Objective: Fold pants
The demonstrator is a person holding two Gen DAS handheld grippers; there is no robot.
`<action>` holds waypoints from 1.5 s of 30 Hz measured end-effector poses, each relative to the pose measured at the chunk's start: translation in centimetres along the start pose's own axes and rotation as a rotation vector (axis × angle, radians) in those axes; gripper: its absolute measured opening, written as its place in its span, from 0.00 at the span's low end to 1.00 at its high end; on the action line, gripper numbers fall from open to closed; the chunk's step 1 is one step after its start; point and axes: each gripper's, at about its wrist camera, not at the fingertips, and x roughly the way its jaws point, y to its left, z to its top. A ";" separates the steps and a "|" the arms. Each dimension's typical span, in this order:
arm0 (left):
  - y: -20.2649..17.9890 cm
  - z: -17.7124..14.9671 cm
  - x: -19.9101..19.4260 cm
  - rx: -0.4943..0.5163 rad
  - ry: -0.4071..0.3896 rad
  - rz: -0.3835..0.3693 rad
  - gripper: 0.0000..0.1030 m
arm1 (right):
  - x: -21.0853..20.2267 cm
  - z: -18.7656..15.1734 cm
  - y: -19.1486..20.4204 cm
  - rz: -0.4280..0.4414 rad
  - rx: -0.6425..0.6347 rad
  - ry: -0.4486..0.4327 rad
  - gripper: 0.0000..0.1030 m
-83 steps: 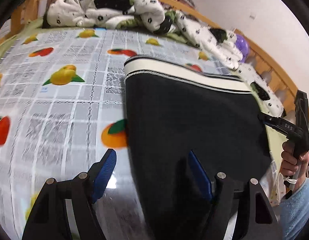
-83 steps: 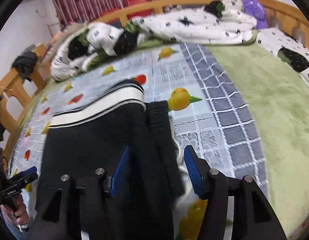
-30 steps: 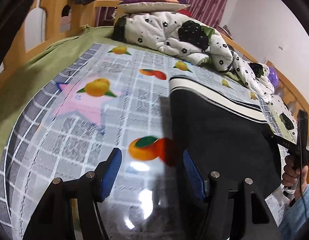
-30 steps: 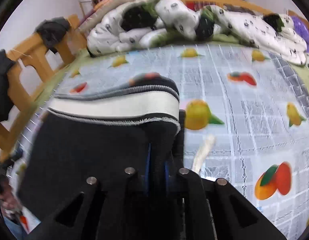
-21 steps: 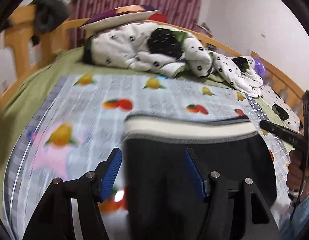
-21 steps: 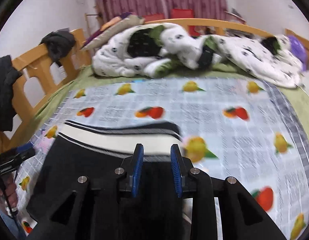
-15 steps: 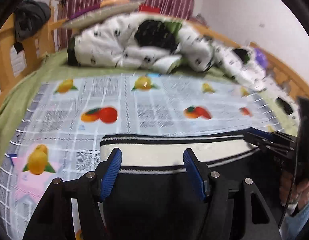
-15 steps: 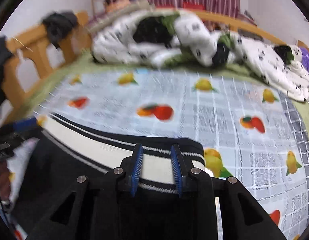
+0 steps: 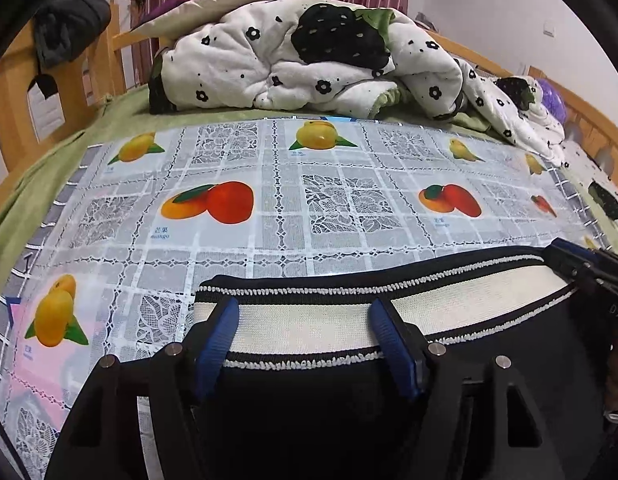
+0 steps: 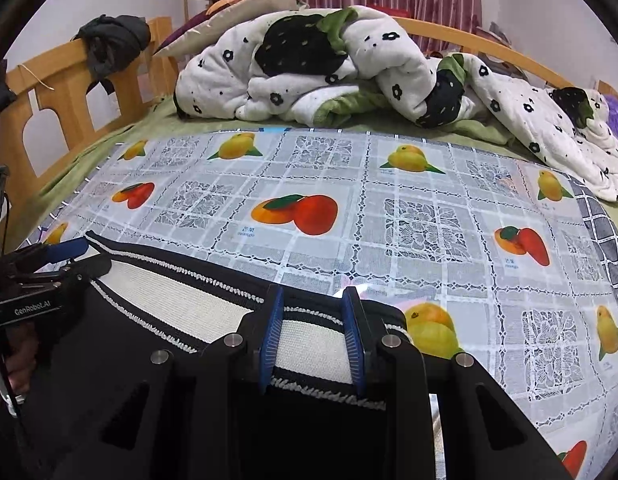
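Note:
The black pants (image 9: 309,412) with a white, black-edged waistband (image 9: 309,326) lie on the fruit-print cloth (image 9: 329,204). My left gripper (image 9: 305,316) hovers over the waistband's left end with its jaws wide apart and nothing between them. My right gripper (image 10: 312,312) stands over the waistband's right end (image 10: 309,344), jaws partly apart with a gap, the band showing between them. Each gripper shows at the edge of the other's view: the right one (image 9: 581,260), the left one (image 10: 57,256).
A heaped white quilt with black flowers (image 9: 309,56) lies at the head of the bed. A wooden bed rail (image 10: 69,92) with dark clothes hung on it runs along the left. Green sheet (image 9: 37,184) borders the cloth.
Both grippers swung from the pants' side edges round to the waistband. The right gripper, shut on the black fabric a second ago, has opened partway. The left stayed open.

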 end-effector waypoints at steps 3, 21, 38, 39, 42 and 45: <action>0.3 0.0 -0.1 -0.012 -0.004 -0.014 0.65 | 0.1 0.0 -0.2 0.007 0.007 0.001 0.28; 0.1 -9.3 -10.6 0.084 0.121 -0.169 0.65 | -8.7 -6.2 0.5 0.064 -0.042 0.056 0.32; -1.4 -19.9 -19.8 0.451 0.078 0.066 0.60 | -15.8 -15.1 1.1 0.079 0.113 0.041 0.32; -2.0 -19.7 -19.5 0.475 0.071 0.076 0.60 | -15.7 -15.1 1.2 0.075 0.111 0.044 0.32; -3.1 -18.9 -18.6 0.485 0.040 0.072 0.58 | -15.6 -15.0 1.3 0.055 0.103 0.047 0.32; -1.6 -17.3 -18.4 0.295 -0.013 0.065 0.18 | -15.6 -15.1 1.3 0.039 0.090 0.045 0.32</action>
